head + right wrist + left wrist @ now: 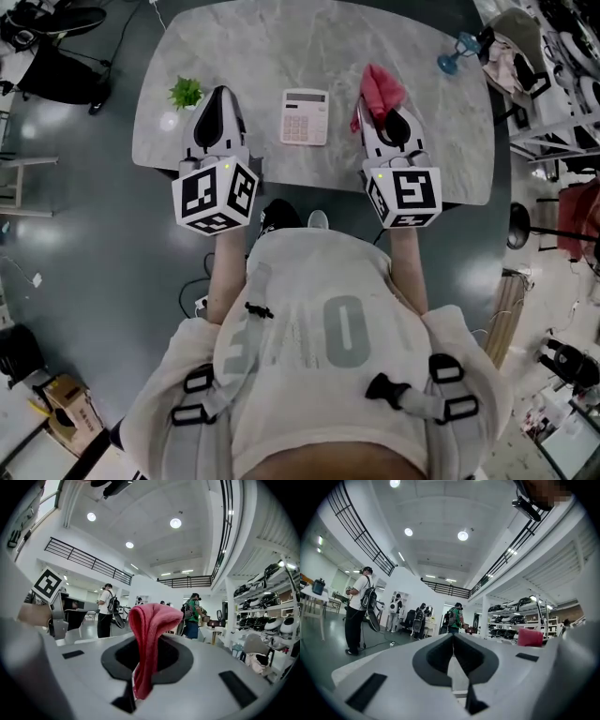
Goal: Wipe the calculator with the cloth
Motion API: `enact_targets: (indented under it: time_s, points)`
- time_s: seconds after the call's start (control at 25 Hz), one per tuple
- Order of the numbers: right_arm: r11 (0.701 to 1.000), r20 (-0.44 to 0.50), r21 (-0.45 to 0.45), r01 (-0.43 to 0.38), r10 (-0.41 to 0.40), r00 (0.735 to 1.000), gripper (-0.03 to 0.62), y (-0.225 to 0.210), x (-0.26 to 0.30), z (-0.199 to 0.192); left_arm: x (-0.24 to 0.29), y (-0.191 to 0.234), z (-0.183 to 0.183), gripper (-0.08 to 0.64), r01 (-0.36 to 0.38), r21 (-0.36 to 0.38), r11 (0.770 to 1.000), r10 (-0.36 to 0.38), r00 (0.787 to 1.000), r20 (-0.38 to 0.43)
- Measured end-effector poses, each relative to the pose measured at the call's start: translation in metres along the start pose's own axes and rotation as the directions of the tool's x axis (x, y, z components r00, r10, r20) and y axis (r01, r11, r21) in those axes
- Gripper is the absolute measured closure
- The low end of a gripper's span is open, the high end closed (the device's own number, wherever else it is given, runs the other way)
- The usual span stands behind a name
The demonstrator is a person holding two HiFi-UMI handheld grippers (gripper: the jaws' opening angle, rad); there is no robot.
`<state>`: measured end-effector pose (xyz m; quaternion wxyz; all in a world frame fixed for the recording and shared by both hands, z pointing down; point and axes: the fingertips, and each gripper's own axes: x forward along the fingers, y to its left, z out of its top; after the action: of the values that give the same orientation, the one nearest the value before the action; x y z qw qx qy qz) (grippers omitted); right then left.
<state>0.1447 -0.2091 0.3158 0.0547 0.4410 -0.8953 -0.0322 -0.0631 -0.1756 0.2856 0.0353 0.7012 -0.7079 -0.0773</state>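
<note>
Nearest is the person's pale sweater [319,337], and beyond it stands the marble table [272,37]. Over its near edge the left gripper [220,94] has its jaws closed on nothing, while the right gripper [389,112] pinches the pink cloth [380,86], which stands in a fold above its tips. The calculator [306,116] lies flat between them, untouched, so I judge the wiping is not yet begun: the right gripper must carry the cloth to the left and lower it onto the keys.
</note>
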Motion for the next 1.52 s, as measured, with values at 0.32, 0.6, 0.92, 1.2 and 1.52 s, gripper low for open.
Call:
enact_targets:
  time_s: [0.32, 0.6, 0.92, 1.2, 1.52]
  points:
    - [1.0, -0.005, 0.025, 0.009, -0.009, 1.0, 0.537, -0.016, -0.01, -0.009, 0.002, -0.017, 0.0, 0.538, -0.003, -0.024, 1.0, 0.003, 1.0, 0.019]
    - [1.0, -0.003, 0.007, 0.027, -0.027, 1.0, 0.537, -0.017, -0.01, -0.006, 0.015, -0.017, 0.001, 0.538, 0.024, -0.042, 0.999, -0.022, 0.999, 0.035]
    - [0.999, -0.001, 0.034, 0.027, -0.027, 1.0, 0.537, -0.009, 0.001, -0.005, 0.017, -0.01, 0.006, 0.54, 0.06, 0.009, 0.998, -0.06, 0.998, 0.037]
    - [0.998, -0.019, 0.059, 0.019, -0.018, 1.0, 0.537, -0.004, 0.002, -0.012, 0.017, 0.001, 0.002, 0.538, 0.043, -0.032, 0.999, -0.043, 0.999, 0.01]
    - [0.997, -0.035, 0.072, -0.019, 0.022, 0.999, 0.537, 0.002, 0.002, -0.023, 0.012, -0.01, -0.005, 0.518, 0.075, -0.021, 0.997, -0.075, 0.997, -0.013]
